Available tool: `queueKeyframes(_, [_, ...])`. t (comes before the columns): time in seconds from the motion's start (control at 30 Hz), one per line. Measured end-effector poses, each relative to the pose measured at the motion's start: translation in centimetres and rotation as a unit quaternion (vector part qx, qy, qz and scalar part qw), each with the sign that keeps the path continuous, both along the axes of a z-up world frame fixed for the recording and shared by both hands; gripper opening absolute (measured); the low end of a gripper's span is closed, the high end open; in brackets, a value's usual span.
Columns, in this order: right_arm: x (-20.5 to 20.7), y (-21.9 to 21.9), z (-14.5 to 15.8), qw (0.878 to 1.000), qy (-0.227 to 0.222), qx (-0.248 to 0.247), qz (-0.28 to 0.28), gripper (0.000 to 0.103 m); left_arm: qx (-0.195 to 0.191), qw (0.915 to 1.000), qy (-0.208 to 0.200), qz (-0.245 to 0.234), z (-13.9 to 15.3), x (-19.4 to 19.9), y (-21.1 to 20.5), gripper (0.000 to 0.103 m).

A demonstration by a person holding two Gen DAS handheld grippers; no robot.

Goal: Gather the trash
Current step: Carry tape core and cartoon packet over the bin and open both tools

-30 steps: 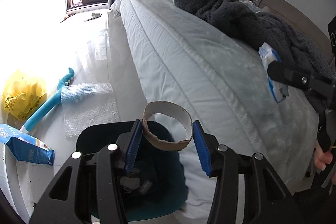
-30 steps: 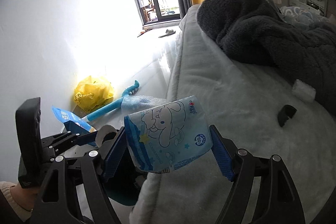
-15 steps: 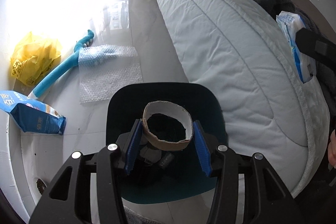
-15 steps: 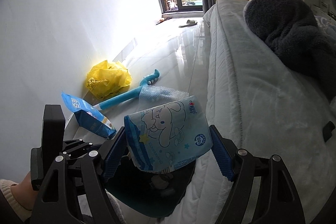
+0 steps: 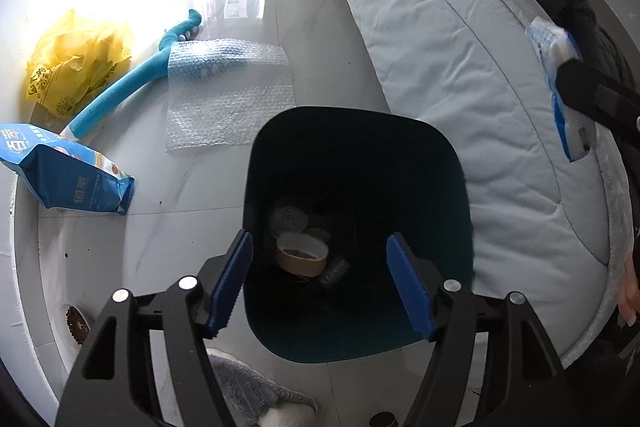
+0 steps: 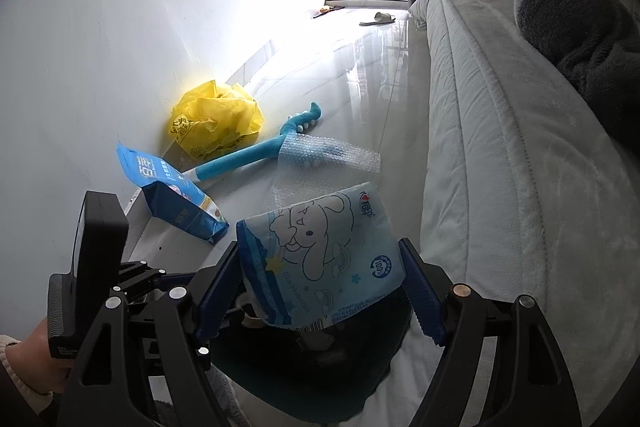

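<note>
Left claw (image 5: 320, 281) opening, empty, above the bin (image 5: 452, 163). Right claw (image 6: 318, 291) pinching tissue pack (image 6: 320, 267), probably over the bin's bedside edge; released now, it could miss.

Dark teal bin (image 5: 456, 187), yellow bag (image 6: 216, 119), blue pack (image 6: 320, 259).

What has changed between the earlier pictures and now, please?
The left tongs have let go of the cardboard ring, which now lies at the bottom of the bin; their jaws are opening with nothing between them. Both views have swung down over the bin. The right tongs still grip the tissue pack, and the litter on the floor has not moved.
</note>
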State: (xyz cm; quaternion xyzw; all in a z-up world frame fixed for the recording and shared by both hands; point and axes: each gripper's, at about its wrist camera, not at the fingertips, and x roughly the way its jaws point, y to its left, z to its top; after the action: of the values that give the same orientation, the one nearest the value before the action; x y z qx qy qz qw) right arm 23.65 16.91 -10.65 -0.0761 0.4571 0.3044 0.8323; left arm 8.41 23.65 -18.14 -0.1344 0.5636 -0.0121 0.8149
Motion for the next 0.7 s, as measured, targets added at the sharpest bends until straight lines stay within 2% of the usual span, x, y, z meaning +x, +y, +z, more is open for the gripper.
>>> queueKeyframes(0.33, [0.9,2.5,-4.6,0.998,0.049,-0.026,0.002,0.078,0.002,0.9961,-0.080,0.037,3.4,-1.2,3.6,0.079])
queueKeyframes(0.7, [0.3,4.8,-8.5,0.994,0.069,-0.083,0.024,0.078,0.051,0.9802,-0.190,0.027,8.3,-2.3,4.3,0.079])
